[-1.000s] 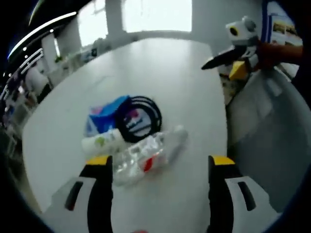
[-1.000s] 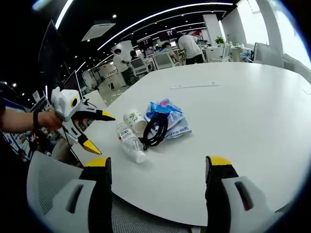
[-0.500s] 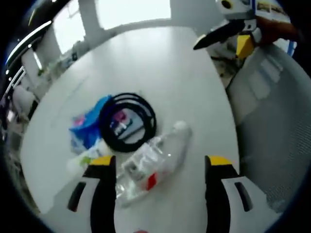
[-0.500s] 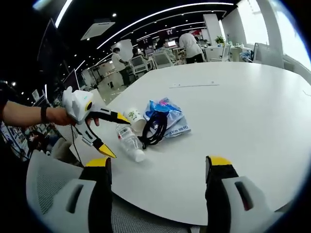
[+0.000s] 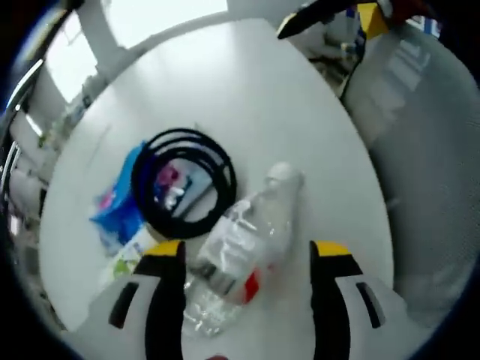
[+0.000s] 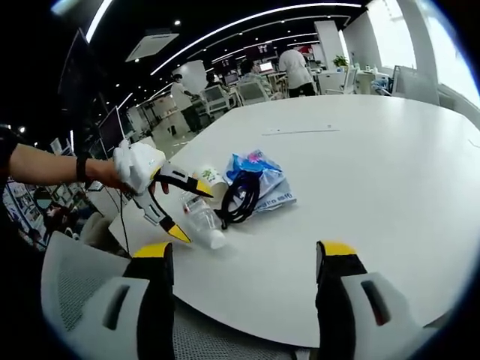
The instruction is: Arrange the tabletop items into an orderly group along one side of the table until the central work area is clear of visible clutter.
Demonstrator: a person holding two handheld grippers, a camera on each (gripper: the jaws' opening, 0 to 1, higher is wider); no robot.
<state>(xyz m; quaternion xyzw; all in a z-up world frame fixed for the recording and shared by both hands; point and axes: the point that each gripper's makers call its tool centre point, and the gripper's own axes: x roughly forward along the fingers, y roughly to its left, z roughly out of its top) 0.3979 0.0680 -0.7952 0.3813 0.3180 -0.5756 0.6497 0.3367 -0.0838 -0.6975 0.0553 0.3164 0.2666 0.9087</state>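
Left gripper view: left hand-held gripper (image 5: 245,259), jaws apart, straddles the plastic bottle (image 5: 238,255) lying near the table (image 5: 247,97) edge, beside the coiled black cable (image 5: 184,182). Right hand-held gripper (image 6: 244,259) hovers off the table edge, jaws apart.

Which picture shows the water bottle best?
The left gripper view: the bottle lies big and close between the open jaws. In the right gripper view the bottle is small and partly hidden by the left gripper.

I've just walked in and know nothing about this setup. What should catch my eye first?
A clear plastic bottle lies on its side near the edge of the white table, between the open yellow-tipped jaws of the left hand-held gripper. Just beyond it, a coiled black cable rests on a blue packet, with a paper cup beside them.
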